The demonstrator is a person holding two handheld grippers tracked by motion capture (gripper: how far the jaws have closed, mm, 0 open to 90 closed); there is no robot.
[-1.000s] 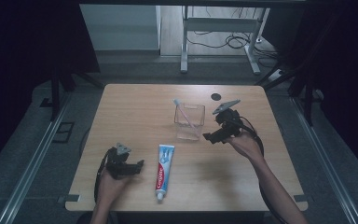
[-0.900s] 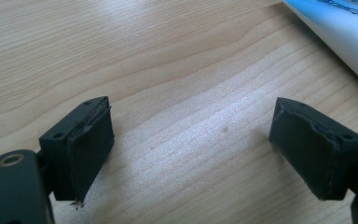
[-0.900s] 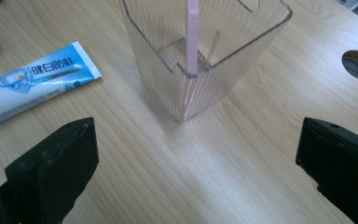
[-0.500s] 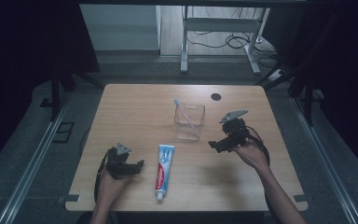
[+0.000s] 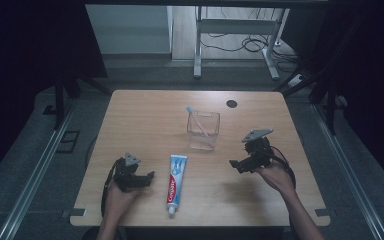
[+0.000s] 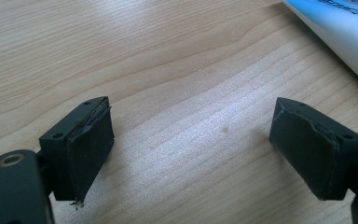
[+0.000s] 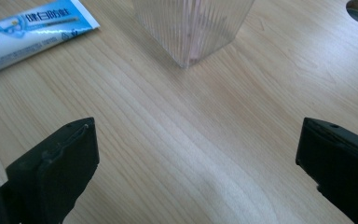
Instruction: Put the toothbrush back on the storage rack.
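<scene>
Toothpaste tube [image 5: 176, 178] lies flat on the worktop [image 5: 145, 115] between the left claw [image 5: 141, 179] and right claw [image 5: 240, 165], both open and empty. Likely light, soft and smooth; best pinched across its fuller middle.

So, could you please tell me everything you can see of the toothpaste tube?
The toothpaste tube lies flat on the wooden table, lengthwise, cap end toward the person, flat crimped end toward the clear cup. It looks like soft plastic, white with a blue upper part and red lettering. Nothing touches it; it lies between the two tongs, nearer the left tongs.
</scene>
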